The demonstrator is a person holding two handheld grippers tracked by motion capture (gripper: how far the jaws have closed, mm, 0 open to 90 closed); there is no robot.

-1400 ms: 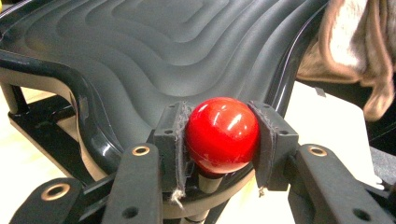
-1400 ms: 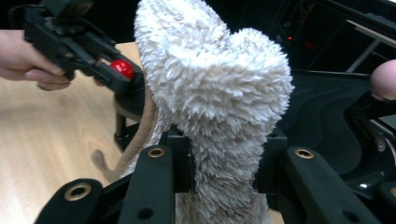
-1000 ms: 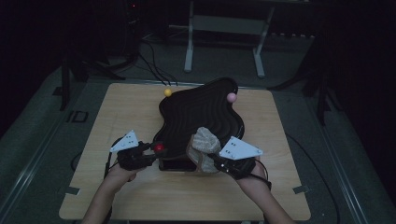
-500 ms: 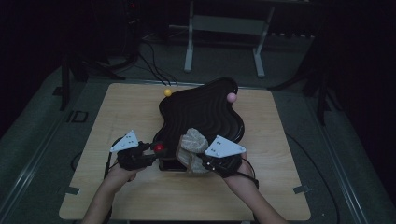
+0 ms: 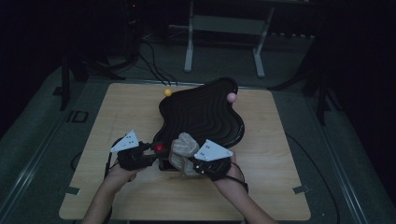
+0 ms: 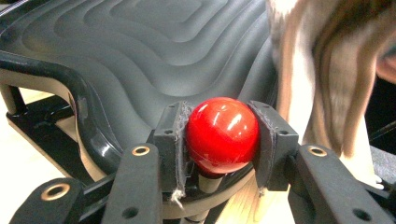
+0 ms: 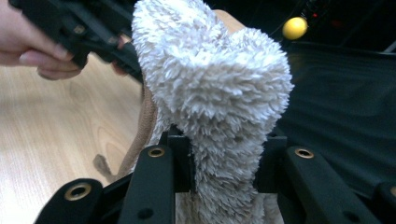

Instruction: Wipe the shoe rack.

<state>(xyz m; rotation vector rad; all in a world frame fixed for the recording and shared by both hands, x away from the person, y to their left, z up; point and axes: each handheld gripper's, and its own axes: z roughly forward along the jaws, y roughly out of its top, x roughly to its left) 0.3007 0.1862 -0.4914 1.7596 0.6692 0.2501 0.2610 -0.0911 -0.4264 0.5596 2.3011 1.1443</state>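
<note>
- High view: my left gripper (image 5: 152,151) sits at the near edge of the black wavy tray (image 5: 205,112) on the worktop (image 5: 280,158), and my right gripper (image 5: 198,163) is just beside it to the right.
- Left gripper view: my jaws pinch a red ball (image 6: 222,134), one pad pressed to each side of it, at the tray's (image 6: 154,56) near rim.
- From above, the red ball (image 5: 160,148) shows between my left gripper and the cloth.
- Right gripper view: my jaws are clamped on a fluffy cloth (image 7: 219,93), which bunches up above the pads.
- From above, the cloth (image 5: 183,148) stands over the near rim of the tray, touching my right gripper and close to the ball.
- Left gripper view: the cloth (image 6: 327,70) hangs blurred at the right, near the ball.
- A yellow ball (image 5: 167,92) rests at the tray's far left edge, and a pink ball (image 5: 231,97) at its far right edge, both well apart from my grippers.
- Right gripper view: the yellow ball (image 7: 295,28) shows beyond the tray (image 7: 336,102), and my left hand (image 7: 32,42) at upper left.
</note>
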